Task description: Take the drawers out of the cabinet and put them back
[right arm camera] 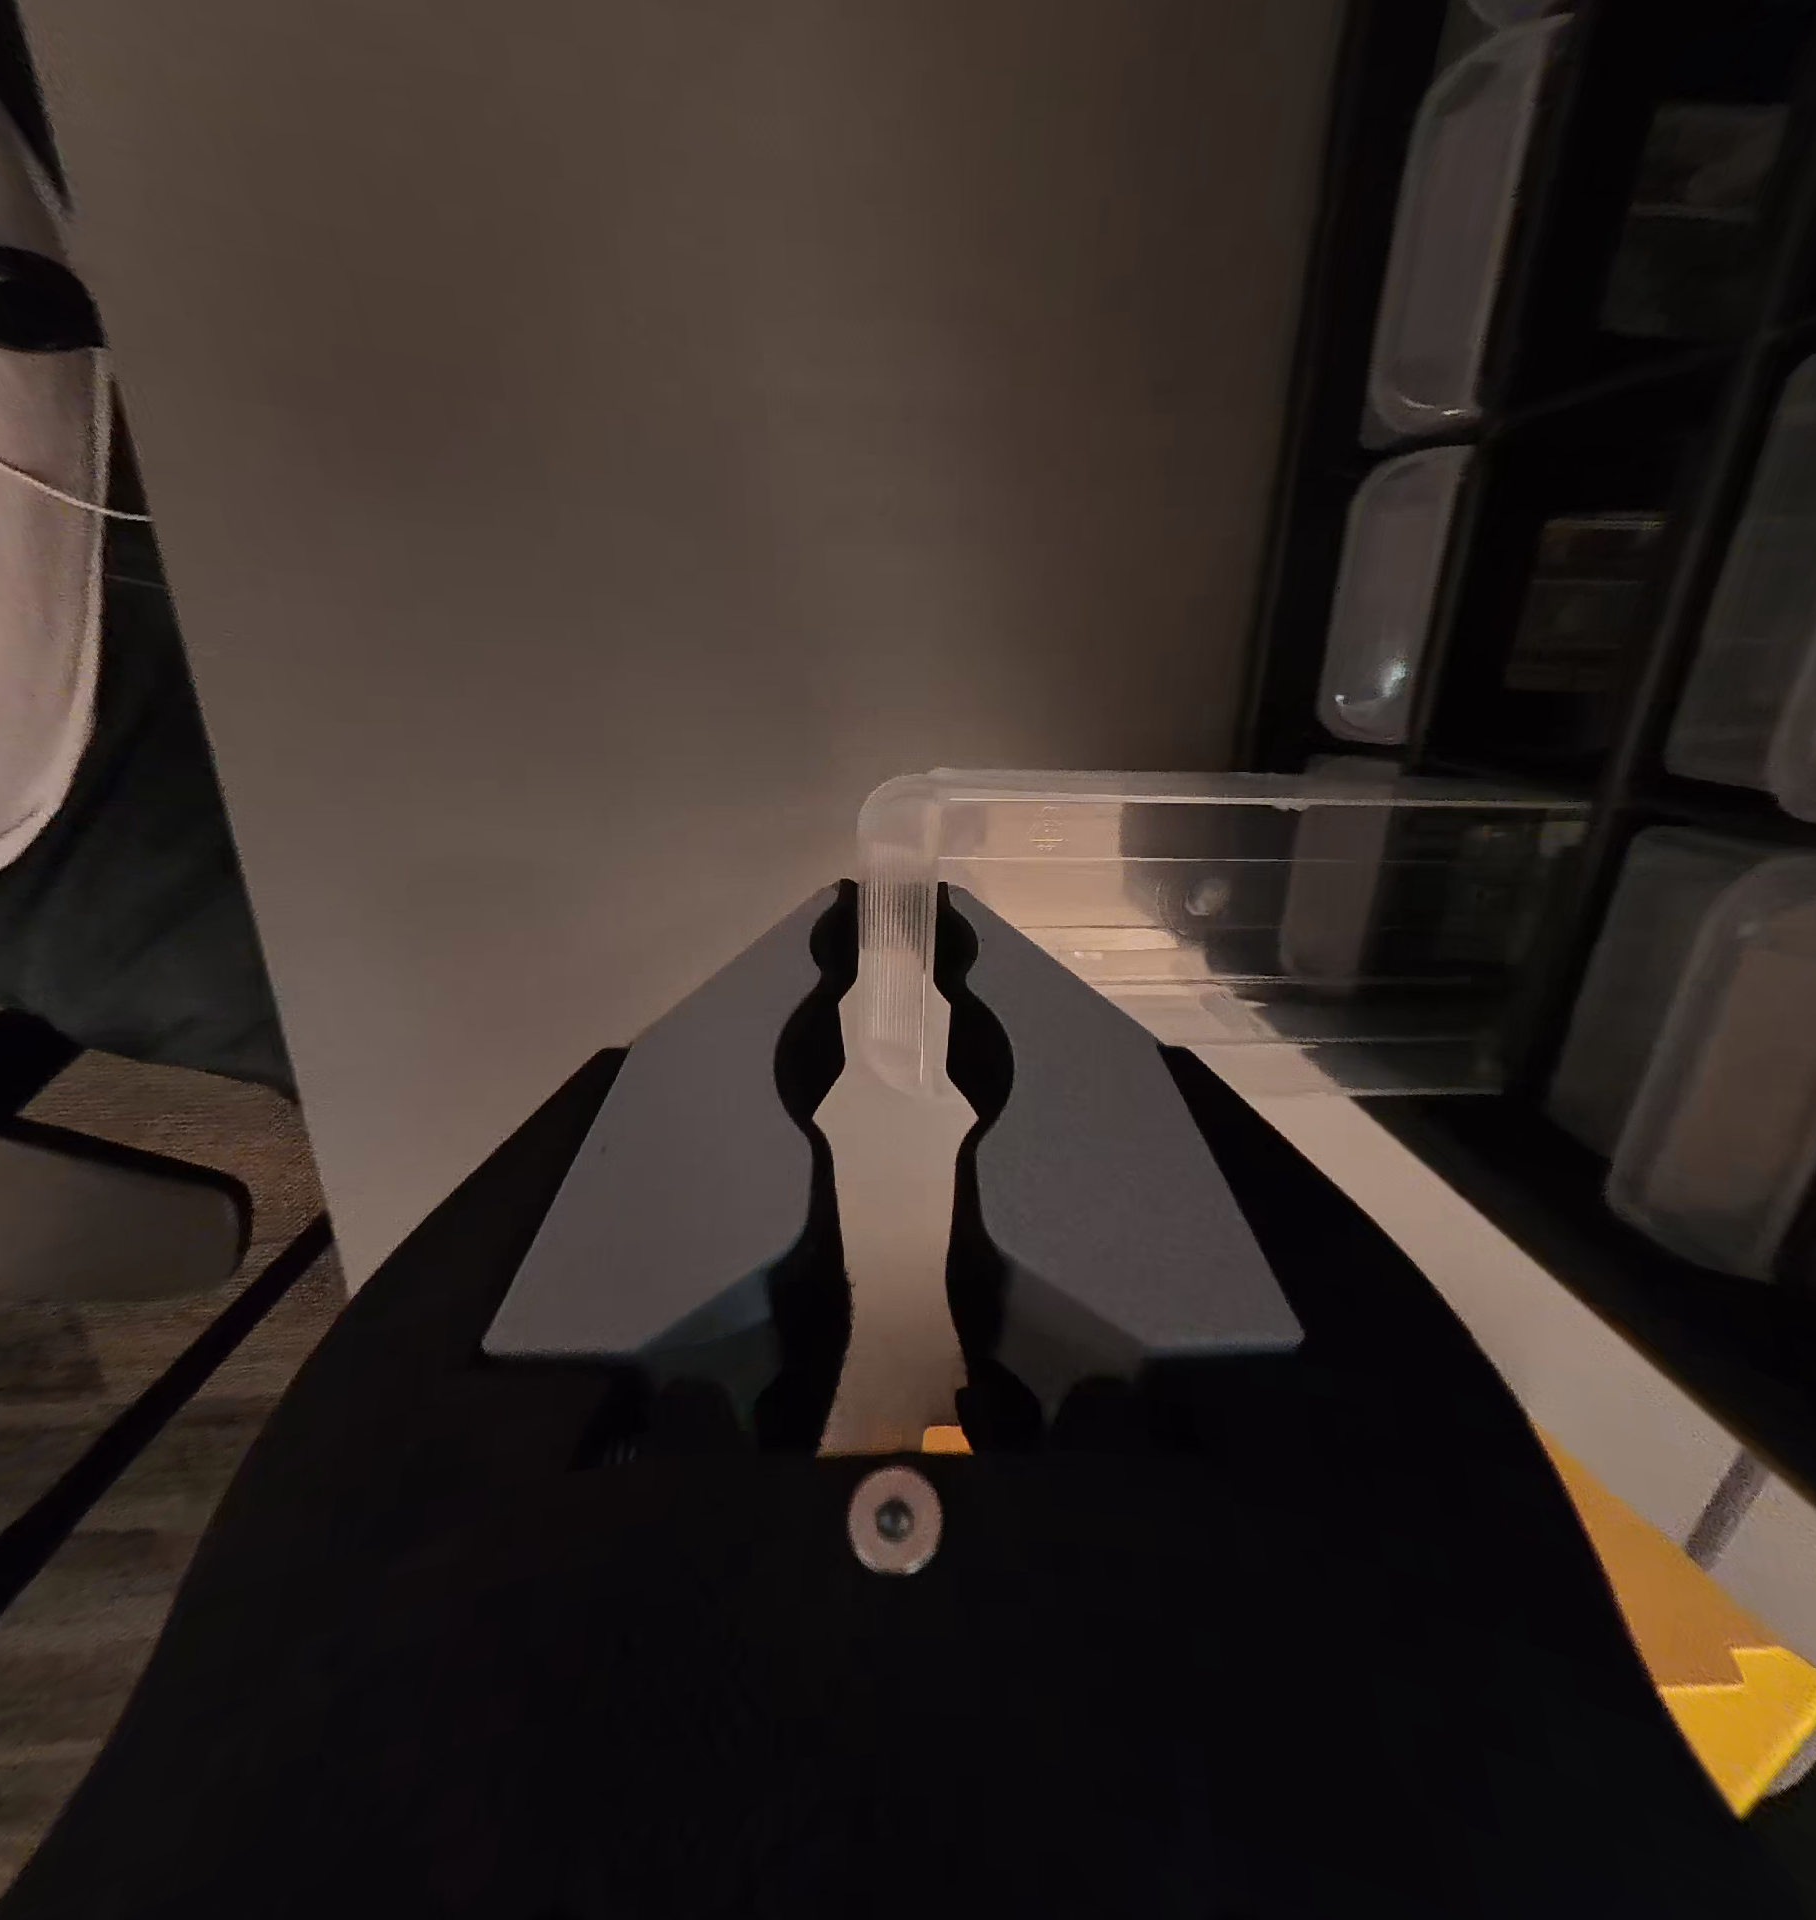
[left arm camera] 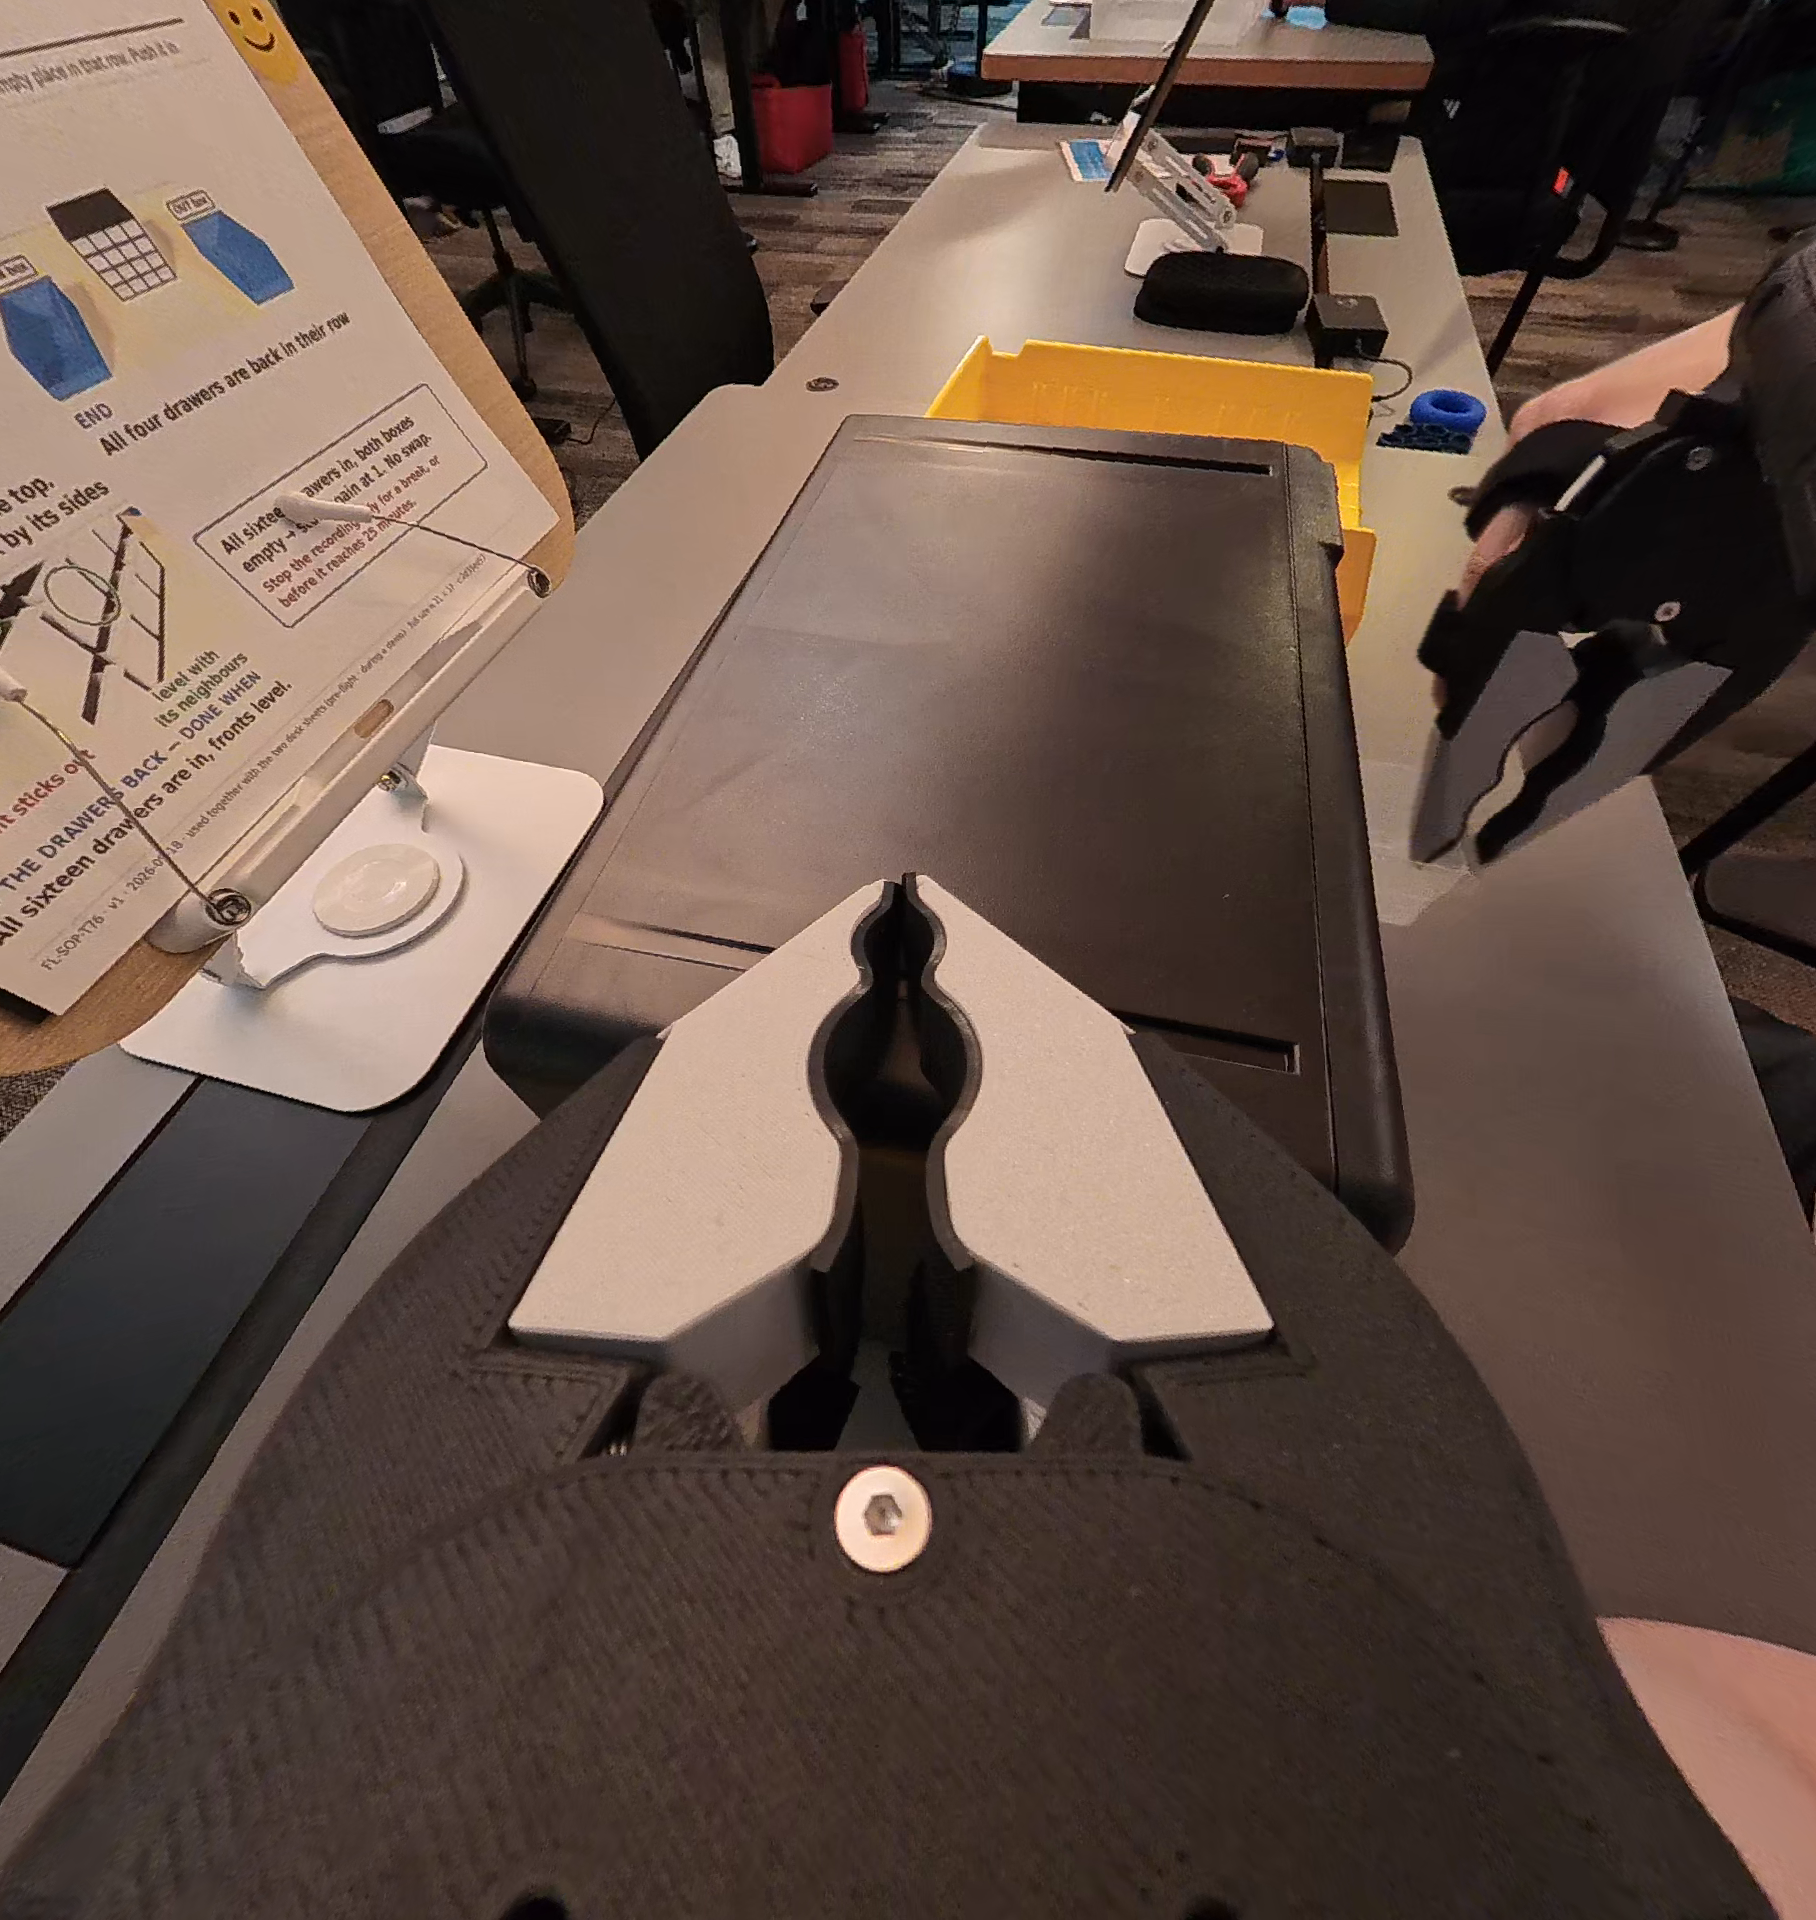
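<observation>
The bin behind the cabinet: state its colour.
Yellow bin, clearest in the left wrist view.

Left tool [left arm camera: 902, 883] closed, empty, level; right tool [right arm camera: 899, 894] clamped, tips pinching.

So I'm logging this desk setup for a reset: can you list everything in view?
cabinet: one, black, centre of desk
drawer: one, clear, partly pulled out of the cabinet
other drawers: several, clear, in their slots
bin: one, yellow, behind cabinet
instruction sheet: one, white, on a stand at left
pouch: one, black, far desk
ring: one, blue, right of bin
left gripper: shut, empty, over cabinet top
right gripper: shut on drawer handle
</observation>
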Demonstrator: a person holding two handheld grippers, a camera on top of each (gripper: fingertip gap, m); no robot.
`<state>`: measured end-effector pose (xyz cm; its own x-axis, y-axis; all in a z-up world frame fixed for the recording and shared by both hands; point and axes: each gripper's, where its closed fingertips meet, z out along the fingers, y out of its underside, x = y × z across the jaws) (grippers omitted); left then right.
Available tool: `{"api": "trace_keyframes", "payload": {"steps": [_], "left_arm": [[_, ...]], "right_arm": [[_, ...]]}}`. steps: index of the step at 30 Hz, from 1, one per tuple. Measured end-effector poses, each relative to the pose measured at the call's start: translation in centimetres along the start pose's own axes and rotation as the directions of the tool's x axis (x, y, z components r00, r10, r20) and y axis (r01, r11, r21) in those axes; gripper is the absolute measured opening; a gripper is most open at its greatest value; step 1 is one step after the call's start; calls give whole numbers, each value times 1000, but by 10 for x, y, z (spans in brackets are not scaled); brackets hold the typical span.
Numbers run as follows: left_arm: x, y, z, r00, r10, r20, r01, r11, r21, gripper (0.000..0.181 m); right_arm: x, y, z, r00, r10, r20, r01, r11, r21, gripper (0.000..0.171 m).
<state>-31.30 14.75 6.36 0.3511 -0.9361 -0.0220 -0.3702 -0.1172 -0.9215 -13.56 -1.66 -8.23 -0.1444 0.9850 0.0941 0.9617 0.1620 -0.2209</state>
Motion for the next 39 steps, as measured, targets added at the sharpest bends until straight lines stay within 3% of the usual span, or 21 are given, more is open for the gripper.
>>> {"api": "trace_keyframes", "payload": {"steps": [7, 16, 21, 27, 34, 39], "left_arm": [[0, 0, 0, 1000, -3, -3, 3, 1000, 2, 0], [1, 0, 1, 1000, -1, -10, 1, 1000, 4, 0], [1, 0, 1, 1000, 0, -7, 0, 1000, 2, 0], [1, 0, 1, 1000, 1, -7, -1, 1000, 2, 0], [1, 0, 1, 1000, 4, -9, -4, 1000, 4, 0], [1, 0, 1, 1000, -2, -16, 2, 1000, 9, 0]], "right_arm": [[-26, 0, -1, 1000, -10, 6, 10, 1000, -3, 12], [-26, 9, 1, 998, -20, -52, 20, 1000, -10, 13], [-27, -6, -2, 998, 20, 59, -20, 1000, 10, 12], [-35, -17, -33, 945, 108, 309, -115, 993, 5, 12], [-54, -2, -49, 957, 100, 271, -121, 991, 60, 12], [-75, 48, -91, 974, 181, 139, -191, 980, 55, 12]]}}
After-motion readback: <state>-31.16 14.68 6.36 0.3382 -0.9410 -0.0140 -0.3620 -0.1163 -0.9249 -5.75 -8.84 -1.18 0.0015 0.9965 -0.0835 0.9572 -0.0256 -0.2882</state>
